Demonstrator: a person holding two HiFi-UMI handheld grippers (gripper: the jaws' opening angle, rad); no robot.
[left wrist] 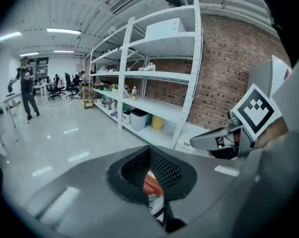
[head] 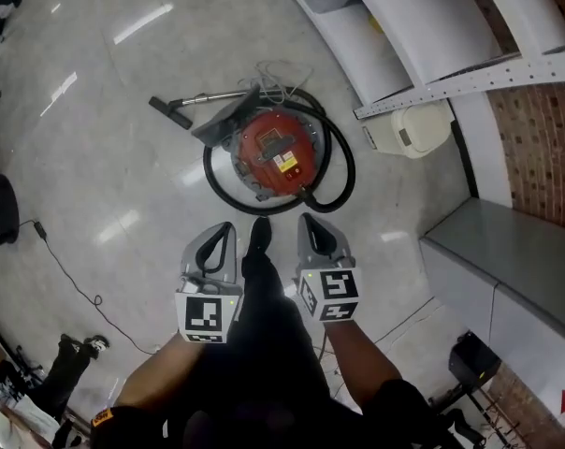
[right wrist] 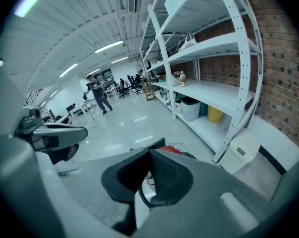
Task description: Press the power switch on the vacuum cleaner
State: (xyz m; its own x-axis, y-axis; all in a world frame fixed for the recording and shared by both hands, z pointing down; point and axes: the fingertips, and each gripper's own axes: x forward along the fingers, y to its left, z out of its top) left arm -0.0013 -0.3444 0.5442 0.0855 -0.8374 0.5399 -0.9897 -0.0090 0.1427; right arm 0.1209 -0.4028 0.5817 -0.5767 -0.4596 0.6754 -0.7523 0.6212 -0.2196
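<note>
The red vacuum cleaner (head: 276, 152) sits on the floor (head: 123, 138) just ahead, ringed by its black hose (head: 337, 171), while the left tool (head: 228, 227) and right tool (head: 304, 219), both clenched on nothing, hang side by side well above it, apparently poised before reaching for the switch.

The floor (head: 95, 110) is viewed steeply downward from the head, with the vacuum (head: 275, 152) well below. Both gripper views are aimed forward, roughly level, along the jaws. The vacuum and shelves (right wrist: 209, 48) are shared by all three.
</note>
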